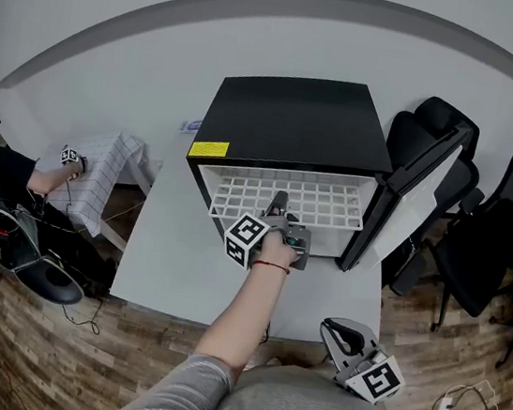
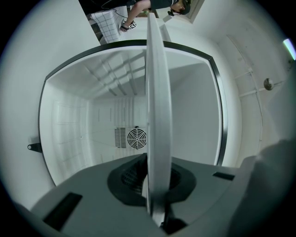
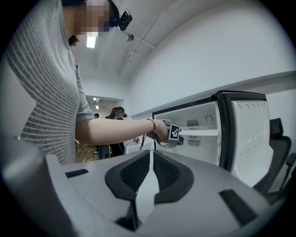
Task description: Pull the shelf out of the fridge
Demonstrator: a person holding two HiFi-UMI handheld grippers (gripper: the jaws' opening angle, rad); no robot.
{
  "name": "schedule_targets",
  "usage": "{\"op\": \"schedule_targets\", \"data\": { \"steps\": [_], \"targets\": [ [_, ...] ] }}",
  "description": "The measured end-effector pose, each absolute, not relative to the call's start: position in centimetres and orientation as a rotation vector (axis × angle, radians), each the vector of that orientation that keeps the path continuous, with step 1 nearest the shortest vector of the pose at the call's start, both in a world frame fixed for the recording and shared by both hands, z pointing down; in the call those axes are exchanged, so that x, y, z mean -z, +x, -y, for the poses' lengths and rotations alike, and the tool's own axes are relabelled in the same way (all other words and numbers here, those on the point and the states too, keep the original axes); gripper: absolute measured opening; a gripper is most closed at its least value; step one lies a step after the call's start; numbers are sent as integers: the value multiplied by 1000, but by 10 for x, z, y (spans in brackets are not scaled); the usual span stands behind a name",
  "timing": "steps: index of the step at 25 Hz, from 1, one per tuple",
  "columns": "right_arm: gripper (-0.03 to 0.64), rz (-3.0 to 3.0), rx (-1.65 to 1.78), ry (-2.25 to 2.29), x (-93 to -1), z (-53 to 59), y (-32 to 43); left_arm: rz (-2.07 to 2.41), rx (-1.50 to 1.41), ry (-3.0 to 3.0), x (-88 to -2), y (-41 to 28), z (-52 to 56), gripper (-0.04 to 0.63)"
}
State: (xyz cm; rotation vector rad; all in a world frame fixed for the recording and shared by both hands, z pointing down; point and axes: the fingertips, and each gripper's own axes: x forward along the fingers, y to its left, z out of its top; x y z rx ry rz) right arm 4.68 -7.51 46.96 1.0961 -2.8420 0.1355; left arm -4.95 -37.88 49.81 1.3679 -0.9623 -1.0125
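A black mini fridge (image 1: 292, 119) stands on a white table (image 1: 164, 253) with its door (image 1: 408, 202) swung open to the right. Its white wire shelf (image 1: 318, 203) sticks partly out of the opening. My left gripper (image 1: 278, 204) is shut on the shelf's front edge. In the left gripper view the shelf (image 2: 157, 92) runs edge-on between the jaws of that gripper (image 2: 157, 185), with the fridge's white inside behind it. My right gripper (image 1: 337, 330) hangs low beside my body, away from the fridge. Its jaws are shut on nothing in the right gripper view (image 3: 151, 162).
Black office chairs (image 1: 508, 235) crowd the floor right of the open door. A person (image 1: 5, 173) sits at the far left by a table with a checked cloth (image 1: 100, 173). A fan vent (image 2: 137, 137) sits in the fridge's back wall.
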Motion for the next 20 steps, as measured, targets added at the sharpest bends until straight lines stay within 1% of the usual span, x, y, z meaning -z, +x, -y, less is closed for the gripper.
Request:
{"op": "schedule_targets", "data": {
  "steps": [20],
  "targets": [
    [14,2851,-129,1085,-470,72,47,957,1022,1352,-498,-50,365,35]
  ]
}}
